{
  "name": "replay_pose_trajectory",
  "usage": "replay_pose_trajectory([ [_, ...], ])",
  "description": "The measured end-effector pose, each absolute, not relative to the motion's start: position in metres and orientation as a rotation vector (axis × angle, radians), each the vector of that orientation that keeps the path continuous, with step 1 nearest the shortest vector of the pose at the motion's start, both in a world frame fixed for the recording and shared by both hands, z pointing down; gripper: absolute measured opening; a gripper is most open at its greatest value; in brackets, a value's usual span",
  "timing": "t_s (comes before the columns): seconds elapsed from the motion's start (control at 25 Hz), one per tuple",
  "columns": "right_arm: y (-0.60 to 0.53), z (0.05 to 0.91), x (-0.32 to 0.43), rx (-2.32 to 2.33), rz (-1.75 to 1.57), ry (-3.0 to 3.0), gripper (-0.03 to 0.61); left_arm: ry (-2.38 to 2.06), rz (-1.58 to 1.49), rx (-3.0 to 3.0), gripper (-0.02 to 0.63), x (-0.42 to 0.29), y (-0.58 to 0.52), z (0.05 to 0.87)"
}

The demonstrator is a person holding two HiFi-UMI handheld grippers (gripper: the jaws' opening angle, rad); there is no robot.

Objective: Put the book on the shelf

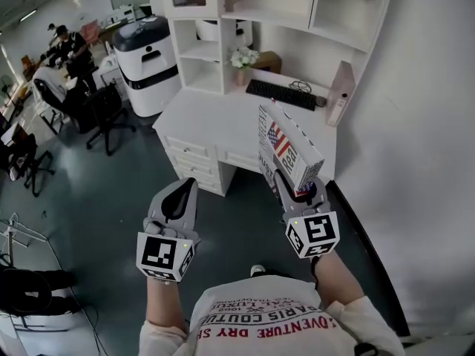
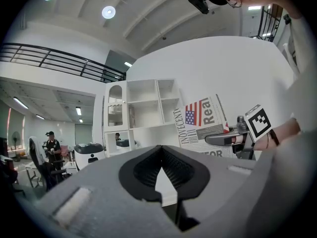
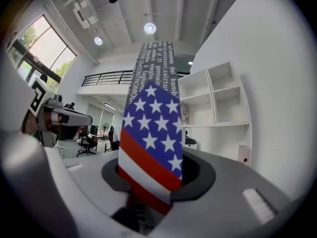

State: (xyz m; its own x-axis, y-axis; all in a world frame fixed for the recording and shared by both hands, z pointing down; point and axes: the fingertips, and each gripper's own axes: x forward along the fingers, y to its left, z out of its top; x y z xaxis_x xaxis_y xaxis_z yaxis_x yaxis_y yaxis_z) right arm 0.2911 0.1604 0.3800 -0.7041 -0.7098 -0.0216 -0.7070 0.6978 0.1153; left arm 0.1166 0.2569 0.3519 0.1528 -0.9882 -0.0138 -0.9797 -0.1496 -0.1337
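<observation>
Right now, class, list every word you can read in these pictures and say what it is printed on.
"Real": book cover, beside the flag.
"NOVECENT": same cover, sideways, cut off.
"VENTURE DRY": person's shirt, partly hidden.
Spine print in the right gripper view: mostly too small to read.

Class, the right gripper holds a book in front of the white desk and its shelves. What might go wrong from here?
1. The right gripper clamps the book only at its lower end. The tall book may tilt or slip, and the left gripper is empty and apart from it.
2. On the way to a shelf, the book might knock the flowers or the keyboard on the desk.
</observation>
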Motion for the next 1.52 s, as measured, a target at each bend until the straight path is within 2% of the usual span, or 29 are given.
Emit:
replay_pose_trajectory([
  [0.32, 0.167, 0.395, 0.245, 1.160, -0.169, -2.873, 0.158, 1.991, -0.127, -2.307, 0.006, 0.080, 0.269, 0.369],
  [0.56, 0.129, 0.402, 0.218, 1.149, -0.146, -2.901, 0.159, 2.010, -0.135, -2.295, 0.006, 0.056, 0.232, 0.382],
  [1.2, -0.110, 0.392, 0.107, 1.168, -0.144, -2.884, 0.158, 1.981, -0.162, -2.308, 0.006, -0.050, -0.005, 0.375],
  [1.52, -0.189, 0.383, 0.080, 1.215, -0.148, -2.855, 0.158, 1.908, -0.159, -2.372, 0.006, -0.074, -0.097, 0.375],
])
